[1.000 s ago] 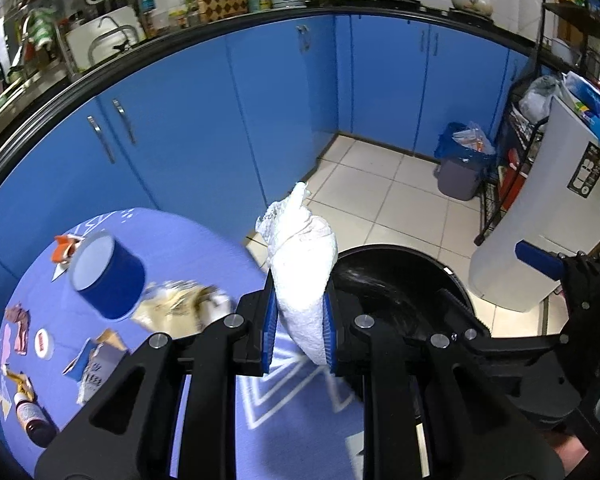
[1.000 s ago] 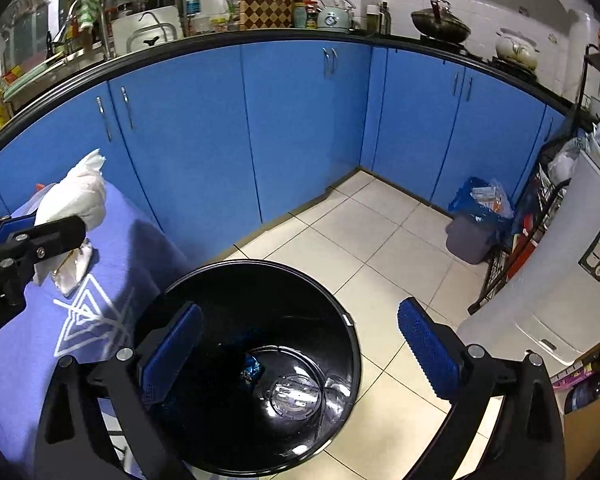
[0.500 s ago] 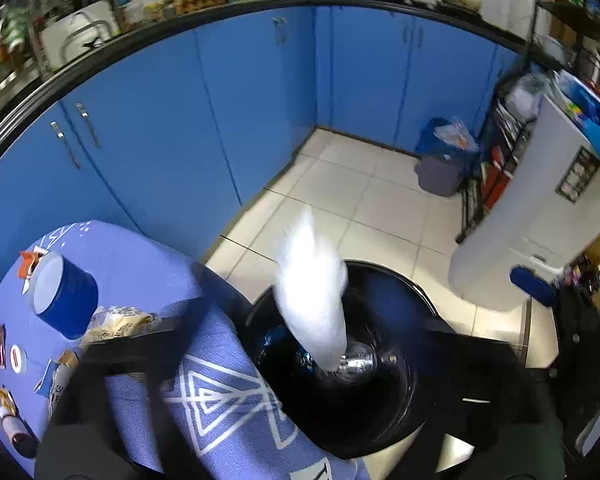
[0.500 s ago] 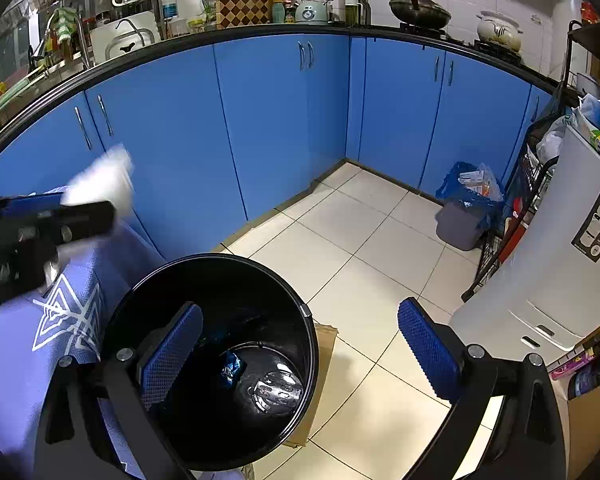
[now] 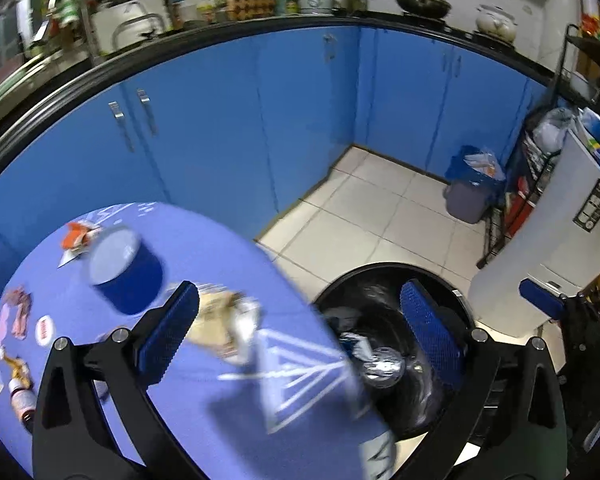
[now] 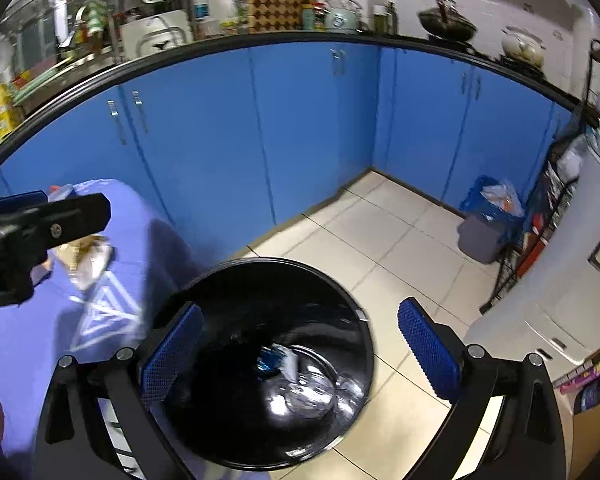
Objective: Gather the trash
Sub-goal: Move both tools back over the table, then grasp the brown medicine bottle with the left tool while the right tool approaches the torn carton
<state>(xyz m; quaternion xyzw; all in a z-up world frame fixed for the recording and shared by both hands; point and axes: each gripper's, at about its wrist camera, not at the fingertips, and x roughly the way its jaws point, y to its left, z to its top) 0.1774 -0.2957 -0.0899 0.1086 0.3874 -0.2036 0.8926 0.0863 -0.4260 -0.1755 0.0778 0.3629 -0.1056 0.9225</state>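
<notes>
On the far left of the left wrist view, small scraps [image 5: 18,314] and a little bottle [image 5: 22,398] lie along the edge of the purple tablecloth [image 5: 204,248]. Beside them stands a blue cylindrical tub [image 5: 126,270] with an orange wrapper [image 5: 76,234] just behind it. A crumpled beige-and-white wrapper [image 5: 222,326] lies near the cloth's white triangle print, partly behind the left finger of the left gripper [image 5: 300,334]. That gripper's jaws stand wide apart with nothing between them — one blue pad over the cloth, the other over the bin. The black trash bin [image 5: 384,270] sits on the tiled floor right against the table's edge; white and blue trash [image 5: 352,340] and something shiny lie at its bottom, blurred.

In the right wrist view the left gripper's black body juts in from the left edge over the tablecloth, with the crumpled wrapper [image 6: 86,258] just below it. The right gripper [image 6: 300,350] hangs directly above the bin [image 6: 332,280], fingers spread wide and holding nothing. Inside the bin, blue and white trash [image 6: 276,358] rests on a glossy bottom. Further right, a small grey bin with a blue liner [image 6: 486,220] stands by the blue cabinets [image 6: 300,128], and a white appliance [image 6: 556,300] fills the right side.
</notes>
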